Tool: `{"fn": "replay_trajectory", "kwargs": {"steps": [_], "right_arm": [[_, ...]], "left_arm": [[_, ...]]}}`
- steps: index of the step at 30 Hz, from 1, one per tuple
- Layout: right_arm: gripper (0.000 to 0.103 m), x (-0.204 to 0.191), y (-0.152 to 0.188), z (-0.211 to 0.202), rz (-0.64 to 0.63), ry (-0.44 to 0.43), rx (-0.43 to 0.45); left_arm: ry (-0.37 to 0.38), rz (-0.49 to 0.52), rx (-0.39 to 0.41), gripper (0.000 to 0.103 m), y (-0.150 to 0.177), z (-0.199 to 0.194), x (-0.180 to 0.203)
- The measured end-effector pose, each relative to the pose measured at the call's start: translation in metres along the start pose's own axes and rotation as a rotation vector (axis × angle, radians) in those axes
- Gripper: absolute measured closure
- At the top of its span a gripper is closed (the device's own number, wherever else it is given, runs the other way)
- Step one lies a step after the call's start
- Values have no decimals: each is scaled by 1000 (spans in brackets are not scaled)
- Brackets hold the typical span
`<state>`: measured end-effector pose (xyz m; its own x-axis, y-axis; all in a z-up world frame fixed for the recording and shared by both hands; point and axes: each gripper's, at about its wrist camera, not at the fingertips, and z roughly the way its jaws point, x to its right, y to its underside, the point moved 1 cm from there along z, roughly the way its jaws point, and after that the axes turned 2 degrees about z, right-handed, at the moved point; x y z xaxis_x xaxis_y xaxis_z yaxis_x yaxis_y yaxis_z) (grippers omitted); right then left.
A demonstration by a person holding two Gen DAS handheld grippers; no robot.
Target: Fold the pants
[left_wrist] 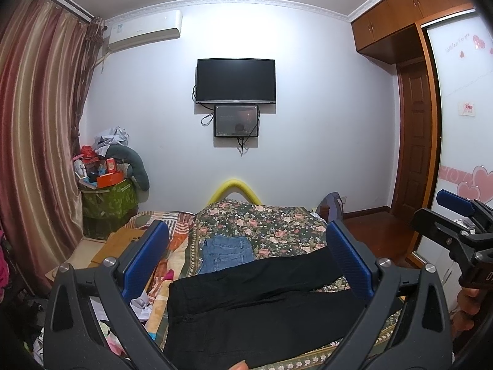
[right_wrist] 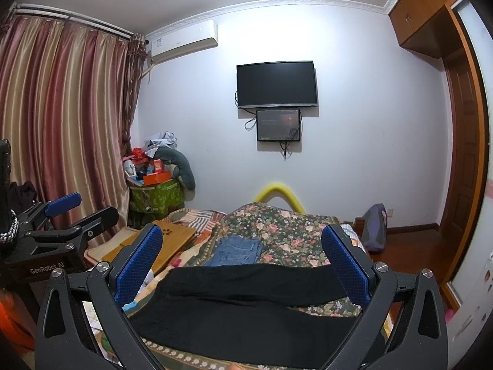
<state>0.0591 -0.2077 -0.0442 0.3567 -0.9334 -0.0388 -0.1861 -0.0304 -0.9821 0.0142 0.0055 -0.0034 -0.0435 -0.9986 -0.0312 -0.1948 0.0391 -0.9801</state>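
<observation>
Black pants (left_wrist: pixel 255 305) lie spread flat on the floral bedspread (left_wrist: pixel 271 225), legs running to the right; they also show in the right wrist view (right_wrist: pixel 246 305). My left gripper (left_wrist: pixel 246 240) is open and empty, held above the pants. My right gripper (right_wrist: pixel 242 240) is open and empty, also above the pants; it shows at the right edge of the left wrist view (left_wrist: pixel 456 215). The left gripper shows at the left of the right wrist view (right_wrist: pixel 61 212).
Folded blue denim shorts (left_wrist: pixel 226 254) lie on the bed beyond the pants. A wooden lap tray (right_wrist: pixel 172 240) and loose clothes lie at the bed's left side. A cluttered green bin (left_wrist: pixel 107 197) stands by the curtain. A TV (left_wrist: pixel 235 80) hangs on the far wall.
</observation>
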Motion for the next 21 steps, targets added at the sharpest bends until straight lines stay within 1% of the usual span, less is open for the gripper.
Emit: {"fn": "replay_trajectory", "kwargs": {"steps": [7, 14, 18, 21], "right_arm": [[0, 1, 1, 4, 4, 2, -13], [0, 5, 4, 15, 8, 14, -35], [0, 14, 9, 30, 7, 38, -55], [0, 24, 16, 49, 9, 56, -91]], "left_arm": [[2, -8, -11, 0, 0, 7, -5], [0, -20, -44, 0, 5, 23, -9], [-14, -23, -70, 0, 8, 42, -16], [-33, -16, -97, 0, 13, 65, -22]]}}
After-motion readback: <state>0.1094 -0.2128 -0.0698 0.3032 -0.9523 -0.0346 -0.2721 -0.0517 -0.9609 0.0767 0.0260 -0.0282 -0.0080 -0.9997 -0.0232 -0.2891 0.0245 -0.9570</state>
